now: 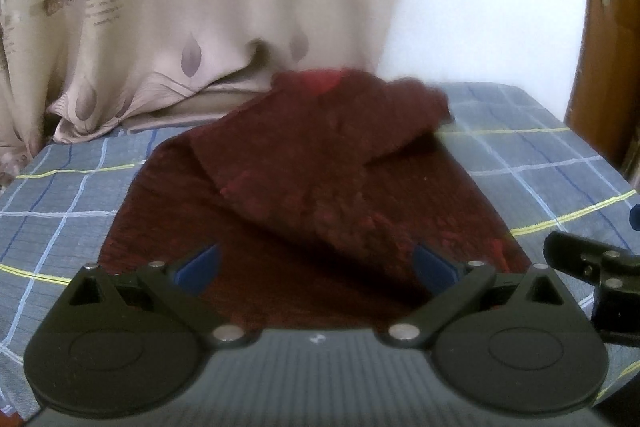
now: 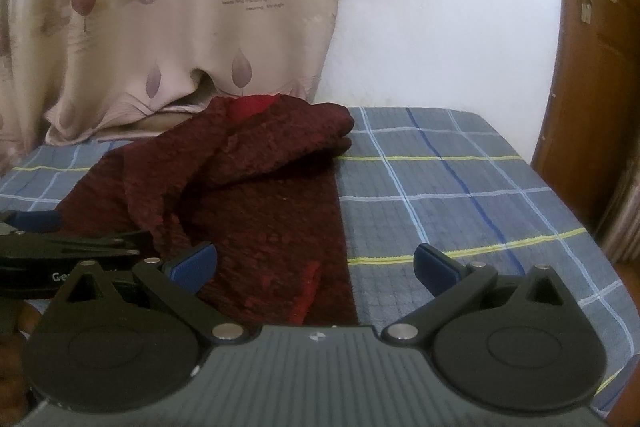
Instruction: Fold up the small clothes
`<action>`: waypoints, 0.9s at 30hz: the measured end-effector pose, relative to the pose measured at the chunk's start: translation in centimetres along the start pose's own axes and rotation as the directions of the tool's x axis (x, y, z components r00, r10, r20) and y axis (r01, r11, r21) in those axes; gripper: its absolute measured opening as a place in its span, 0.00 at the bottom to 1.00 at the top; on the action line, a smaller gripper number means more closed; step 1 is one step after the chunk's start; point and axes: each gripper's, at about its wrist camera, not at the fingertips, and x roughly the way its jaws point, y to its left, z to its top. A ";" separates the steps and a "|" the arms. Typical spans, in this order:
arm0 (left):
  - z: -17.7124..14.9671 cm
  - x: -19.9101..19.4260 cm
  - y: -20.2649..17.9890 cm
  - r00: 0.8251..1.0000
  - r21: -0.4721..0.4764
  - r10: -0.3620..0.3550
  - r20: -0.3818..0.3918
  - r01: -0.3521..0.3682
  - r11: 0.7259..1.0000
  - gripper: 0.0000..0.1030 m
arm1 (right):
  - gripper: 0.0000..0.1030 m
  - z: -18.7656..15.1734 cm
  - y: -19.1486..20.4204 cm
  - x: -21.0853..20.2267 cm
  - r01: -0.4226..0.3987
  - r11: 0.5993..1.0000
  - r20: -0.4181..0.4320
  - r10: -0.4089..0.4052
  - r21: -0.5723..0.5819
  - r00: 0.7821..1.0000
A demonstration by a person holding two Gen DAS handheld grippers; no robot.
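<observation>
**Both grippers open at the hem, sleeves already in**

Left gripper (image 1: 316, 263): jaws wide apart, nothing between them, blue pads (image 1: 200, 263) hovering low over the near hem of the maroon knit sweater (image 1: 280, 167). Right gripper (image 2: 316, 263): jaws also spread, empty; its left pad is over the sweater's right-hand bottom corner, its right pad out over bare bedsheet. So neither is gripping cloth now. They sit side by side w/ the sweater's hem edge between them, which looks to me like a set-up for taking the two bottom corners together.

The sweater lies on the bed, hem toward the grippers, red collar lining (image 2: 252, 107) at the far end near the curtain. Both sleeves are folded across the chest, one over the other, so the body reads as a narrow strip. The right shoulder/sleeve fold bulges up a bit, not pressed flat. Probably why the grippers are at the bottom: side folds done, next is bringing hem up toward collar.

Further out: blue-grey plaid bedsheet (image 2: 460, 195) w/ yellow lines, plenty of free space to the right. Beige leaf-print curtain (image 2: 160, 27) drapes onto the bed's far edge just behind the collar. White wall, wooden door (image 2: 592, 87) at right.

Left view is motion-blurred; fine detail there is unsure.
</observation>
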 end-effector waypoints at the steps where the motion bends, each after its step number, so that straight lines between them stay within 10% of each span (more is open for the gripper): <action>1: 0.0 0.1 -0.1 1.000 0.001 -0.001 -0.003 0.001 1.000 1.00 | 1.00 0.0 -0.1 0.1 -0.001 1.000 -0.002 0.001 0.003 1.000; 27: 0.3 5.3 -3.4 0.974 -0.040 -0.175 -0.143 0.171 0.984 1.00 | 1.00 -1.3 -5.1 2.0 0.026 0.993 -0.041 -0.022 0.112 0.999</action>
